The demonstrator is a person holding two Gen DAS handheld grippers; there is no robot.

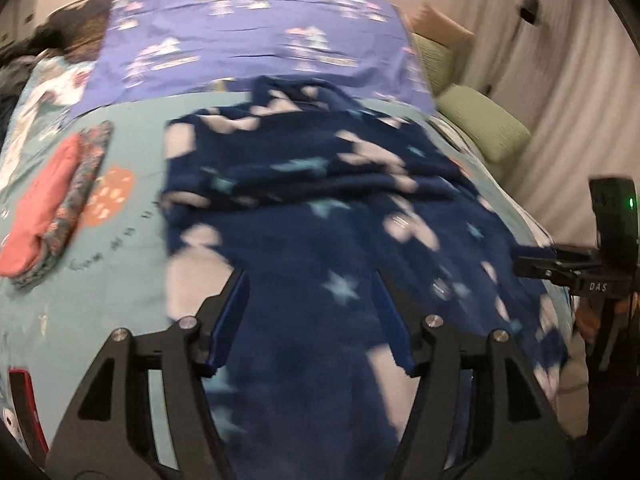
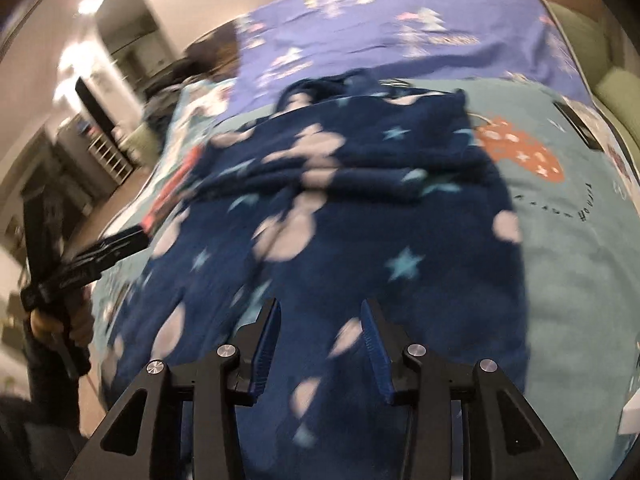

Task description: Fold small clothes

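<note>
Both tongs, left gripper [image 1: 310,312] and right gripper [image 2: 322,340], hang released over the half-folded navy garment [image 1: 320,208]; next, regrasp an edge for another fold.

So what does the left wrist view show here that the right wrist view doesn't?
Only the left wrist view shows the folded pink and patterned clothes stacked on the bed, and the green cushions by the curtain.

Only the right wrist view shows the room beyond the bed, with the white shelf unit, and the hand holding the left hand-held gripper.

Both show the navy star-print garment lying partly folded on the teal sheet, the purple pillowcase, and open jaws with nothing between them.
</note>
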